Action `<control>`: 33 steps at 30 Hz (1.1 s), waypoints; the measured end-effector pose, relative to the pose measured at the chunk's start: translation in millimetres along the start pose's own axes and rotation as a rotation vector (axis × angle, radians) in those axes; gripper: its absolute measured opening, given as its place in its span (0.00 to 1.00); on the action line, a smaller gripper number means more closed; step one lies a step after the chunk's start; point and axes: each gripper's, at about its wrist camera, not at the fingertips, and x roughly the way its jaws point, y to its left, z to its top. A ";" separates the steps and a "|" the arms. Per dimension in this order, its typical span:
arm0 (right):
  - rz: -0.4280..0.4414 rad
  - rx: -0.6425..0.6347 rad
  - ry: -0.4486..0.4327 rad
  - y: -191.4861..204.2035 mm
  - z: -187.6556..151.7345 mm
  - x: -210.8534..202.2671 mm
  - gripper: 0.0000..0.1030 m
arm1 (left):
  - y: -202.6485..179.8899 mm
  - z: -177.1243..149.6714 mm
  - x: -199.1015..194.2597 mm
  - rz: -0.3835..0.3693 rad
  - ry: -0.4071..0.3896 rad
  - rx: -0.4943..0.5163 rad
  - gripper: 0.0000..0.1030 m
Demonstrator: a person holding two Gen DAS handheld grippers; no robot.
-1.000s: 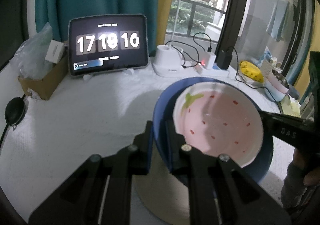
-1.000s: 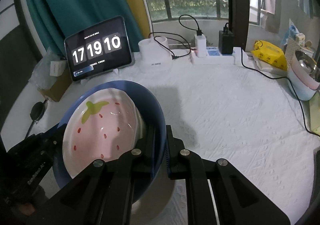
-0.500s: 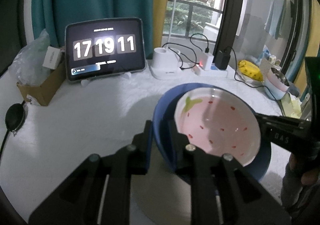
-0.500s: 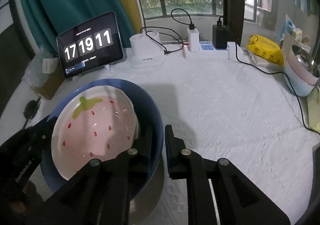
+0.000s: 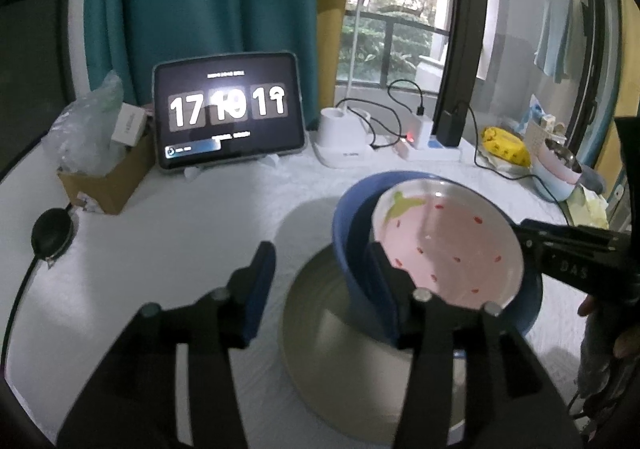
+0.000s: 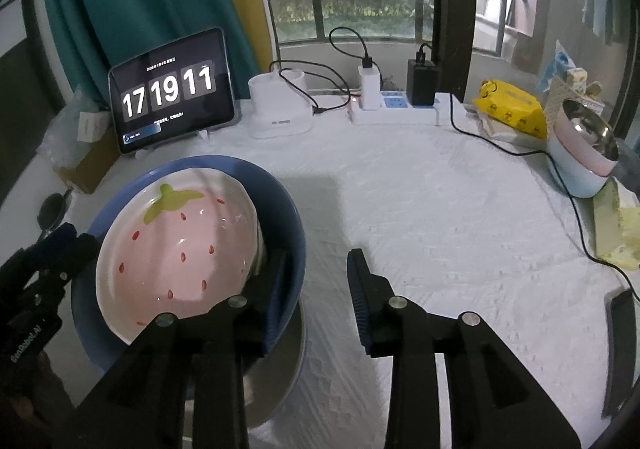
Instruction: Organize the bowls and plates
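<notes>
Both tools have just let go: the left tool (image 5: 320,277) and right tool (image 6: 316,281) now stand apart, each straddling the rim of the blue bowl (image 6: 280,193) at lower centre. It rests on a wide grey plate (image 5: 320,349) on the desk (image 6: 440,209), holding the glossy strawberry-painted dish (image 6: 180,249) (stacking looks done).
</notes>
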 end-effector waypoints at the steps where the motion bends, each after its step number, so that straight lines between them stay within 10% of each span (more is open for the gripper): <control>1: -0.008 -0.006 -0.012 0.5 -0.8 -3.4 0.39 | -0.4 -0.6 -1.8 -0.002 -0.002 0.000 0.47; 25: -0.054 -0.025 -0.112 -3.8 -28.8 -68.9 0.43 | -23.5 -16.6 -65.2 -0.071 -0.096 0.029 0.48; 28: -0.060 -0.018 -0.128 -7.2 -34.0 -79.2 0.43 | -25.6 -19.3 -74.1 -0.082 -0.109 0.025 0.77; 33: -0.070 -0.021 -0.156 -10.2 -41.7 -96.3 0.43 | -28.1 -22.3 -88.4 -0.084 -0.132 0.021 0.79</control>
